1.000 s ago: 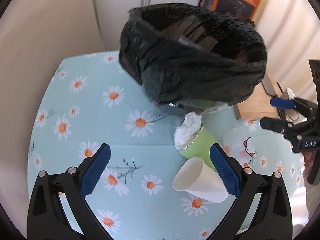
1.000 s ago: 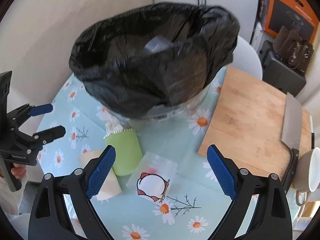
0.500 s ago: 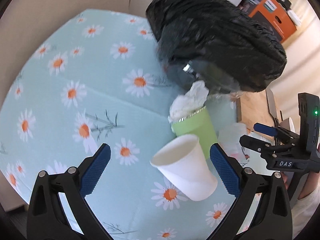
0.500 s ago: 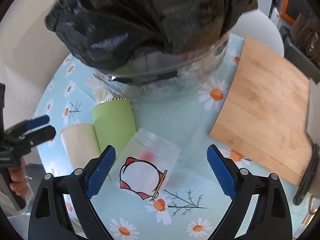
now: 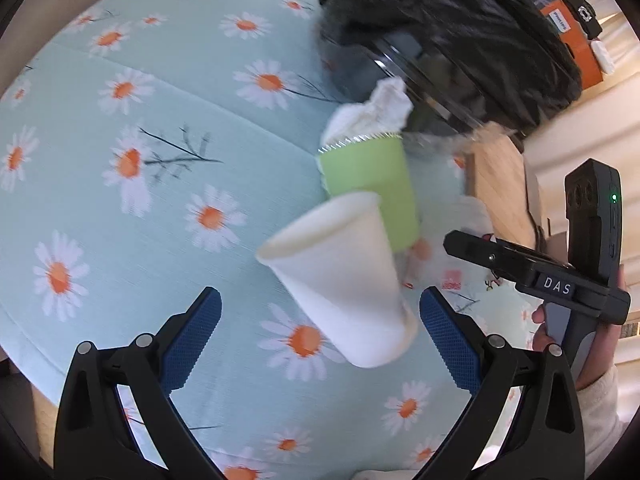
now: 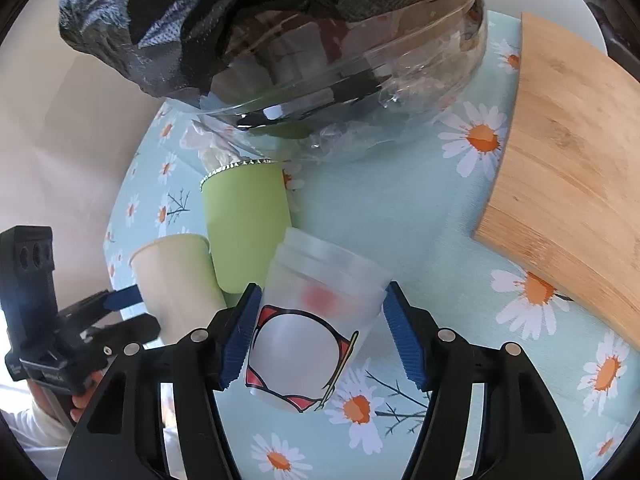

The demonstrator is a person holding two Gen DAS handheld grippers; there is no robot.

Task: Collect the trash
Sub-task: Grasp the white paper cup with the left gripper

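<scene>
A: Right gripper (image 6: 320,332)?
B: Jaws closing; the clear cup (image 6: 316,320) lies on its side between the pads; the left pad looks to touch the cup wall, the right pad shows a sliver of gap; not clamped.

A: Left gripper (image 5: 320,340)?
B: Jaws spread wide, nothing held; the white cup (image 5: 340,280), tipped on its side with its mouth toward upper left, lies between the pads, nearer the right one; whether it touches, I cannot tell.

A: Layout of the trash?
B: Three cups in a row on the daisy cloth (image 5: 140,120); the green cup (image 6: 244,224), stuffed with a tissue (image 5: 372,116), sits between the white and the clear, touching both; the bin (image 6: 340,92) with its black bag (image 5: 440,20) stands just behind the green cup.

A: Edges and room?
B: In the right wrist view a wooden board (image 6: 568,152) lies right of the clear cup, a strip of bare cloth between; the two grippers are close side by side, a hand (image 5: 592,344) on the right one; broad open cloth left of the white cup, out to the table's round edge.
</scene>
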